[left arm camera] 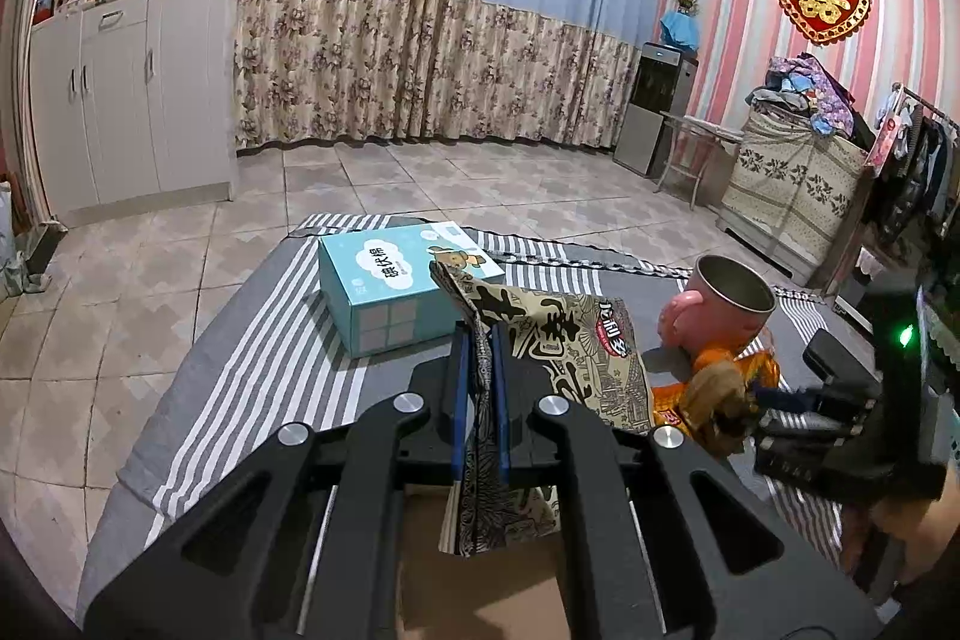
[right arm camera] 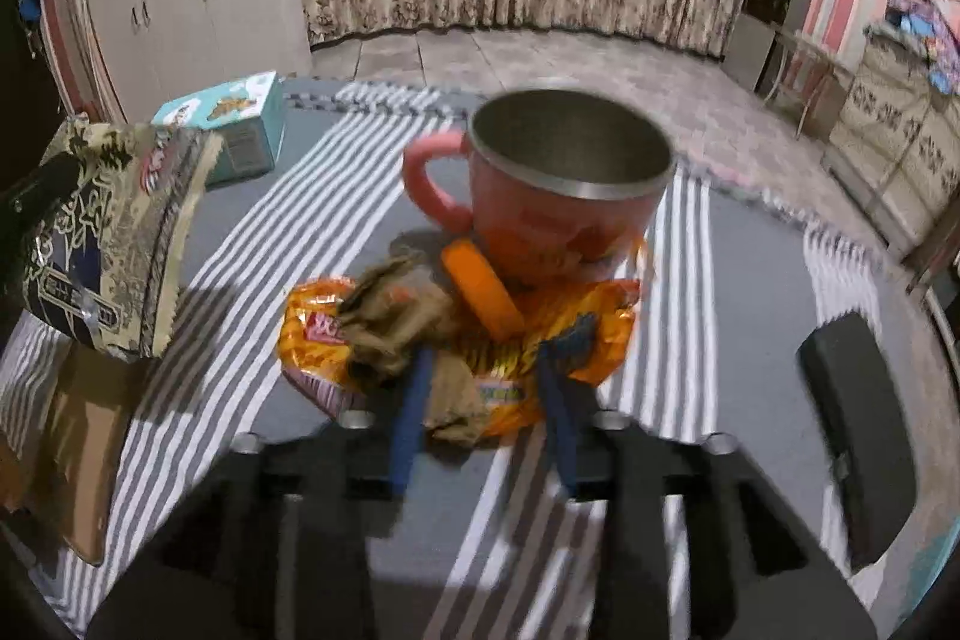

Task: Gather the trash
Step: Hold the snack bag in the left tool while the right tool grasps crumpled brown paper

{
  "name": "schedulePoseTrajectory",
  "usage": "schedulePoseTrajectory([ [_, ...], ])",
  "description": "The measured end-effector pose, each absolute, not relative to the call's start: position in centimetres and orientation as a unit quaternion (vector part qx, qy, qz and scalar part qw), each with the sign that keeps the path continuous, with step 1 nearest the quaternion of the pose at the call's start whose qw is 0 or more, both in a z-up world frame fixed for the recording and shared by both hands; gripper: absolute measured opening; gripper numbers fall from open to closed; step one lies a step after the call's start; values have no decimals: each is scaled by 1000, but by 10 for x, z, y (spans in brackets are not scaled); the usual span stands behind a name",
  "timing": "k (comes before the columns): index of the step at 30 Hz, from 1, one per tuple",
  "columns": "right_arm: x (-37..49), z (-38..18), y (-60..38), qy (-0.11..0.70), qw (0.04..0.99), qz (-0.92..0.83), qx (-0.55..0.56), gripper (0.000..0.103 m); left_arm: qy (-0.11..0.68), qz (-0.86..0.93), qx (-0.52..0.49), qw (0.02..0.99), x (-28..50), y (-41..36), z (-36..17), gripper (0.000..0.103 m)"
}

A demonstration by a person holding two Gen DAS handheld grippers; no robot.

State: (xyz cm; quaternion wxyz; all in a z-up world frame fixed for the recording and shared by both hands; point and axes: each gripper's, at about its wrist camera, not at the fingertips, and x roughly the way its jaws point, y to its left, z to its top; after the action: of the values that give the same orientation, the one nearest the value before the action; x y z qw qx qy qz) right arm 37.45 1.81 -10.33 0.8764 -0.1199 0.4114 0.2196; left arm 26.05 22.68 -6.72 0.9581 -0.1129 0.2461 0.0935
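My left gripper (left arm camera: 480,340) is shut on the edge of a beige and black printed snack bag (left arm camera: 570,358), held up over the striped cloth; the right wrist view shows this bag (right arm camera: 114,226) at the left. An orange snack wrapper (right arm camera: 600,334) lies in front of a pink metal-lined cup (right arm camera: 564,220), with crumpled brown paper (right arm camera: 396,322) and an orange disc (right arm camera: 486,292) on it. My right gripper (right arm camera: 486,364) is open over the wrapper, a brown scrap between its blue fingers (right arm camera: 411,418), apart from both pads. From the left wrist, that gripper (left arm camera: 759,400) reaches the paper (left arm camera: 717,394).
A teal carton (left arm camera: 390,292) stands on the grey striped cloth (left arm camera: 240,370) behind the bag. Brown cardboard (right arm camera: 78,454) lies under the held bag. A black block (right arm camera: 858,436) rests at the right. Tiled floor, white cabinets and curtains lie beyond.
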Motion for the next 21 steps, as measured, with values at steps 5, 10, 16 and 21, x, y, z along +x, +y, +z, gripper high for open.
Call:
schedulePoseTrajectory([
  [5,366,-93,4,383,893,208,-108,38,246,93,-116,958,260,228,-68,6],
  [10,370,-85,11,369,897,210,-127,41,247,92,-116,958,260,228,-68,6],
  [16,379,-88,31,369,889,226,-149,41,246,92,-117,958,260,228,-68,6],
  [21,379,-92,40,371,886,235,-151,34,245,90,-120,958,259,229,-68,6],
])
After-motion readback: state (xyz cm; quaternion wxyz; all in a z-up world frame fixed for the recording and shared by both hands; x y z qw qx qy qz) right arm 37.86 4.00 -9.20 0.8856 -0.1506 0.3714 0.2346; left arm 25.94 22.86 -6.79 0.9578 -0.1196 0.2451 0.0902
